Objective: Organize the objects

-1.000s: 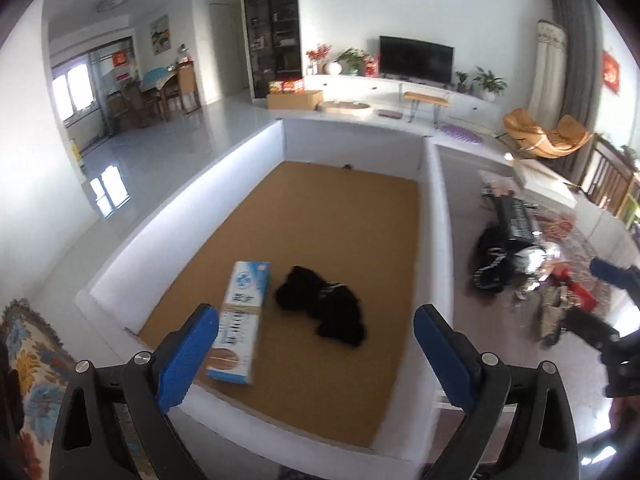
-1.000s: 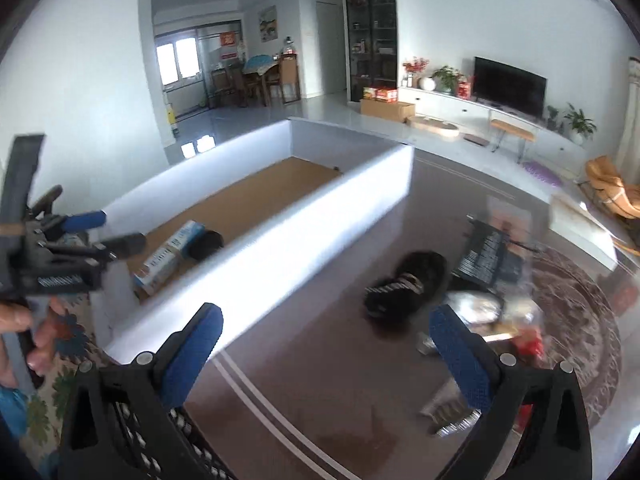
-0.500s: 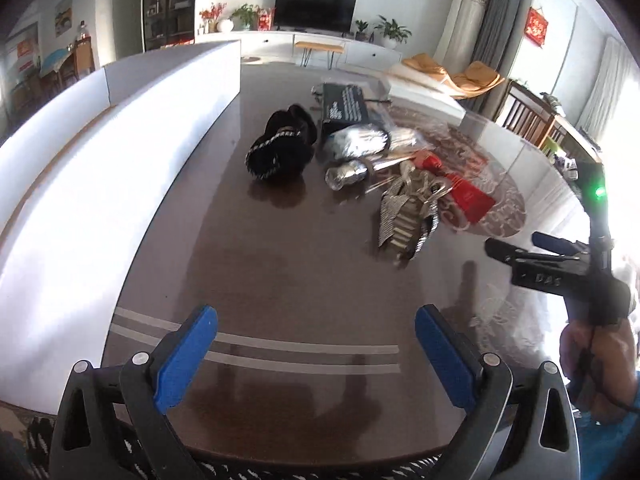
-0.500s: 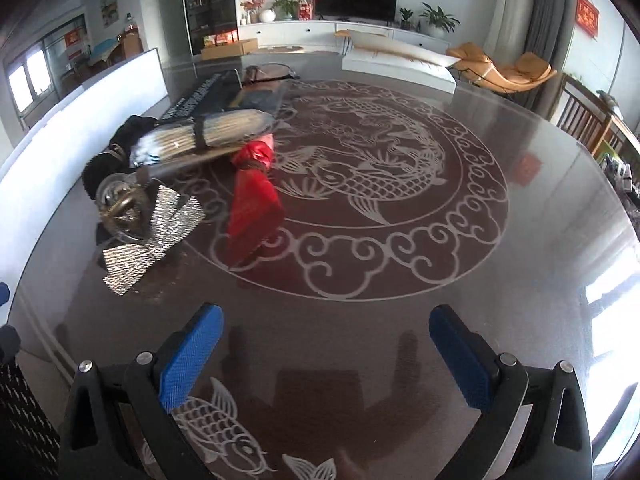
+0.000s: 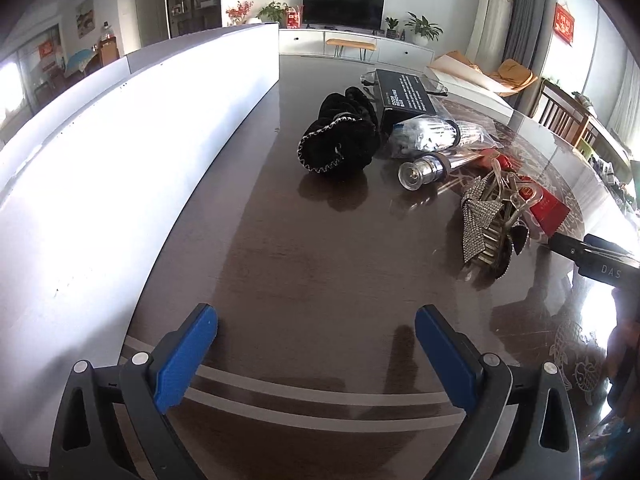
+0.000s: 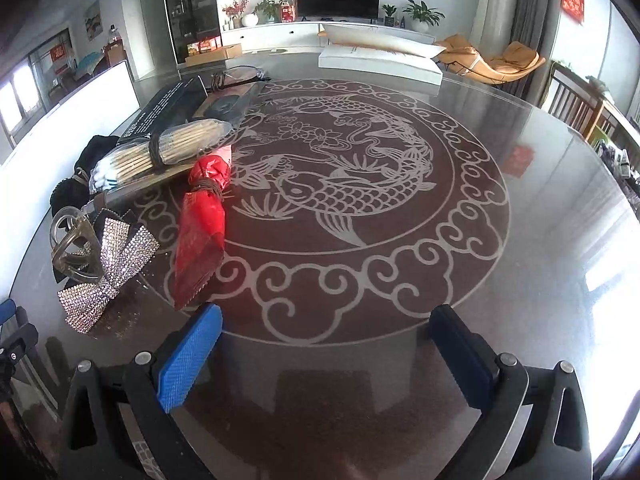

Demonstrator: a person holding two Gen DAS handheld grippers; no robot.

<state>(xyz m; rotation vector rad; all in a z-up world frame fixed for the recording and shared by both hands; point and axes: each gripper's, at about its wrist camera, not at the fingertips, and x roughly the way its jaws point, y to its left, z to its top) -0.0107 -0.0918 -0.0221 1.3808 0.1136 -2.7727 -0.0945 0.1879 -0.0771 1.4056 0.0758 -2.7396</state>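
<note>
A pile of objects lies on the dark glass table (image 5: 304, 264): a black scrunchie (image 5: 340, 140), a black box (image 5: 404, 94), a bag of cotton swabs (image 5: 432, 136), a clear knobbed tube (image 5: 424, 168), a rhinestone bow hair clip (image 5: 486, 224) and a red packet (image 5: 548, 210). My left gripper (image 5: 316, 356) is open and empty, well short of the pile. My right gripper (image 6: 326, 354) is open and empty, just right of the red packet (image 6: 202, 232) and the bow clip (image 6: 112, 264). The swab bundle (image 6: 160, 152) and black box (image 6: 172, 108) lie beyond.
A white-walled storage bin (image 5: 132, 152) runs along the table's left side. The table bears an etched fish pattern (image 6: 344, 188). The right gripper's body shows at the left wrist view's right edge (image 5: 600, 264). Chairs (image 6: 576, 108) stand at the far right.
Both grippers have swung from the white bin with the cork floor toward the pile on the table. The left one has moved closer to the table since half a second ago. Both stay open.
</note>
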